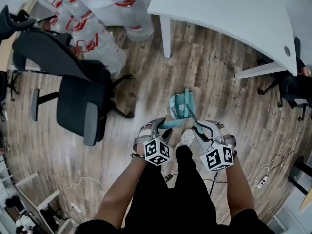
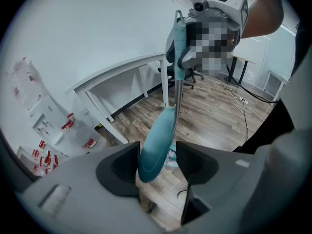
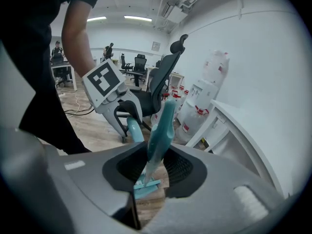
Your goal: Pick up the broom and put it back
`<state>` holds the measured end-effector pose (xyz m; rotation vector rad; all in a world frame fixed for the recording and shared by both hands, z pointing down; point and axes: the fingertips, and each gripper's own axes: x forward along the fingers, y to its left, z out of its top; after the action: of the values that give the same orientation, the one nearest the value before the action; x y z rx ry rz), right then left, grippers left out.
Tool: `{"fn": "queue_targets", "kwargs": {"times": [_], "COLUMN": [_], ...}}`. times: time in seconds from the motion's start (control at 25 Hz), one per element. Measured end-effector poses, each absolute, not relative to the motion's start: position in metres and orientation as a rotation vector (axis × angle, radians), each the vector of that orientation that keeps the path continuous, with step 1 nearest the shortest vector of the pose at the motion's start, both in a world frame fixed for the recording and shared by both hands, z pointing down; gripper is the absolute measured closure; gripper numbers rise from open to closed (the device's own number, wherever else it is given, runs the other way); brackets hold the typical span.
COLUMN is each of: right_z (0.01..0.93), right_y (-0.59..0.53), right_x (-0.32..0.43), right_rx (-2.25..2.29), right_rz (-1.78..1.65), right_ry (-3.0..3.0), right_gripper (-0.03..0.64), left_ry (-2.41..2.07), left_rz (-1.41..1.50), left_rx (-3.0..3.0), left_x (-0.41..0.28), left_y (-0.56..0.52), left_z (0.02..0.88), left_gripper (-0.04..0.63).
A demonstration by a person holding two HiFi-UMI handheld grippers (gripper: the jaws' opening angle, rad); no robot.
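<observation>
The right fingers (image 3: 181,172) are pinching the teal grip of the broom (image 3: 161,126). Its thin shaft is running down to a teal head (image 1: 181,106) sitting low at the floor, just ahead of the person's shoe (image 1: 186,138). The left fingers (image 2: 117,172) are gripping a second teal handle (image 2: 155,147); we are judging it to be the matching dustpan's, but we cannot confirm this. We are rating the pickup as done and the return as outstanding, since no storage spot is showing. The wood-plank floor (image 1: 219,77) is lying bare around the head. A white desk (image 1: 234,13) is standing ahead, an office chair (image 1: 78,99) and water bottles (image 1: 97,18) are standing to the left, and cables (image 1: 273,167) are trailing to the right.
</observation>
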<state>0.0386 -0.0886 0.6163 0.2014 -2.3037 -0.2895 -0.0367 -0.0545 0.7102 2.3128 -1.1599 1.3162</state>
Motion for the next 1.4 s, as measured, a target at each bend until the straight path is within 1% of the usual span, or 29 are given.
{"fn": "queue_targets", "kwargs": {"times": [0.16,0.36,0.56,0.92,1.32,1.4], "right_z": [0.628,0.658,0.659,0.651,0.654,0.654], "right_y": [-0.081,-0.062,-0.061,-0.083,-0.076,-0.077], "right_x": [0.035,0.012,-0.003,0.014,-0.008,-0.008], "right_rx": [0.155,0.066,0.092,0.199,0.160,0.165], "right_rz": [-0.327,-0.326,-0.272,-0.255,-0.278,-0.278], "right_ry": [-2.260,-2.264,-2.311,-2.316,-2.327,-2.331], "right_gripper": [0.511,0.514,0.514,0.512,0.508,0.496], "left_ry": [-1.159,-1.153,-1.149,-1.134,-1.119,-1.120], "left_rz": [1.317,1.327,1.342,1.353,1.362,1.354], "left_rx": [2.309,2.309,2.307,2.312,2.320,2.320], "left_x": [-0.037,-0.037,-0.038,-0.037,-0.036,-0.036], "left_y": [-0.053,-0.053,-0.053,-0.052,-0.054,-0.054], "left_z": [0.712,0.713,0.714,0.718,0.719,0.718], "left_gripper": [0.344,0.344,0.333,0.337,0.336,0.334]}}
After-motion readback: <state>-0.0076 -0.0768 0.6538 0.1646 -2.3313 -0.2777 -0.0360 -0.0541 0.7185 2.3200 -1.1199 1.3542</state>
